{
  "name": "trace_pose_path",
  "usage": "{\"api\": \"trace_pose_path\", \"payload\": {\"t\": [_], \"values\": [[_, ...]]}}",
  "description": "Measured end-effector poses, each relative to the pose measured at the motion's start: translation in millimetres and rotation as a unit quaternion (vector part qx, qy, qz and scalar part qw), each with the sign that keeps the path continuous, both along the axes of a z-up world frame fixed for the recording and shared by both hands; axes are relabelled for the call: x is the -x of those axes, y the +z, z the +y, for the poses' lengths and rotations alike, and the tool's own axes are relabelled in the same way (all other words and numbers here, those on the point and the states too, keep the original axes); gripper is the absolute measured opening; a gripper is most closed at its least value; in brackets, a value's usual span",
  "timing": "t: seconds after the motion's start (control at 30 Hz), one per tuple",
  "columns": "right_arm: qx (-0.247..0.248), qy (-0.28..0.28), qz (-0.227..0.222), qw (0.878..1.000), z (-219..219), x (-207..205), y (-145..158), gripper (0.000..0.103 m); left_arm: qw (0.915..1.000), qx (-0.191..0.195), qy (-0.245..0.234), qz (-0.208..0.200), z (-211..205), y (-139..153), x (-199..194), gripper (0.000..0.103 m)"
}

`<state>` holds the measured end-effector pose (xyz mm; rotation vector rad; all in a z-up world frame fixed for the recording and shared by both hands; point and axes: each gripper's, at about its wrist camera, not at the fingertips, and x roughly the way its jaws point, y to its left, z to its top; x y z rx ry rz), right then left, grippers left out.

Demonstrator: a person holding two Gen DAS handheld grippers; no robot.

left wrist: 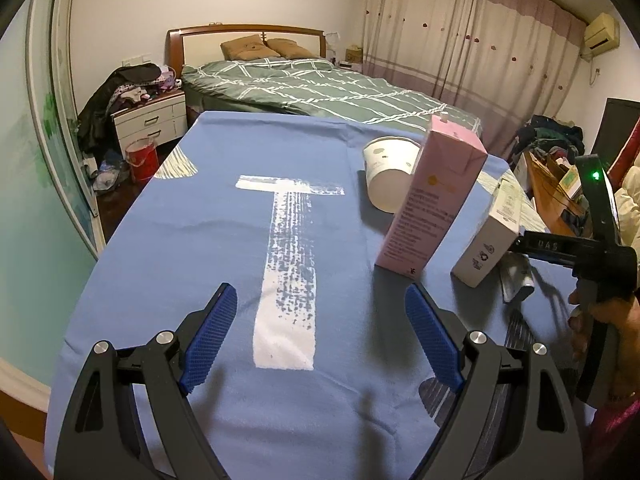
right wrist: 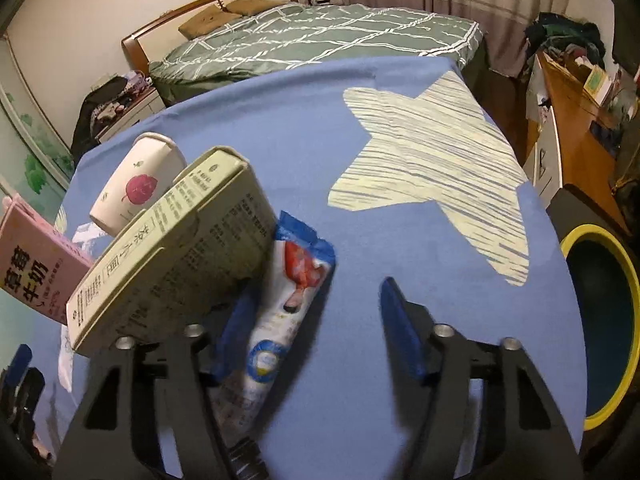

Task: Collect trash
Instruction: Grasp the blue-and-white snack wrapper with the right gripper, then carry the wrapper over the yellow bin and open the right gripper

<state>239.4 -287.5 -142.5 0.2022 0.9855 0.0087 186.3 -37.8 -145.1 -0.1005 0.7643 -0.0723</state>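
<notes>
— While both claws are spread wide and pinch nothing, which trash goes first?
— The snack wrapper [right wrist: 288, 312], I think. It lies on the blue cloth [right wrist: 360, 208], touching the right gripper [right wrist: 312, 332]. Pinch it, then carry it to the yellow-rimmed bin [right wrist: 624, 264]. The left gripper [left wrist: 320, 320] waits.

pink carton [left wrist: 434, 200] upright; cup [left wrist: 389, 172] on side | beige box [right wrist: 176, 248] tilted; wrapper [right wrist: 280, 312] flat

Worktop under matt blue woven cloth [left wrist: 192, 208], print rough-looking. I note a pink cardboard carton [left wrist: 432, 200], smooth; white paper cup [right wrist: 136, 184], matt; glossy crinkled plastic wrapper [right wrist: 288, 300]. Tool pads [left wrist: 212, 336]: blue textured rubber, black plastic arms.
</notes>
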Motion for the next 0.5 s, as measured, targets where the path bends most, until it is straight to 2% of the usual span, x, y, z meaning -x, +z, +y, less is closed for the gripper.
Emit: {"api": "trace_pose_path", "payload": {"t": [0.03, 0.1, 0.33, 0.5], "values": [[-0.010, 0.003, 0.001, 1.000, -1.4, 0.6, -0.1, 0.029, 1.0000, 0.000, 0.000, 0.000, -0.5, 0.0, -0.2, 0.085], [-0.001, 0.001, -0.005, 1.000, -2.5, 5.0, 2.6, 0.024, 1.0000, 0.000, -0.001, 0.001, -0.4, -0.3, -0.3, 0.085], [0.020, -0.017, -0.038, 0.999, -15.7, 29.9, 13.6, 0.022, 1.0000, -0.002, -0.009, 0.000, -6.1, 1.5, -1.2, 0.085], [0.043, -0.064, -0.051, 0.996, -51.9, 46.8, 20.1, 0.022, 0.9999, -0.004, -0.014, 0.003, -12.3, 0.8, -1.0, 0.085]]}}
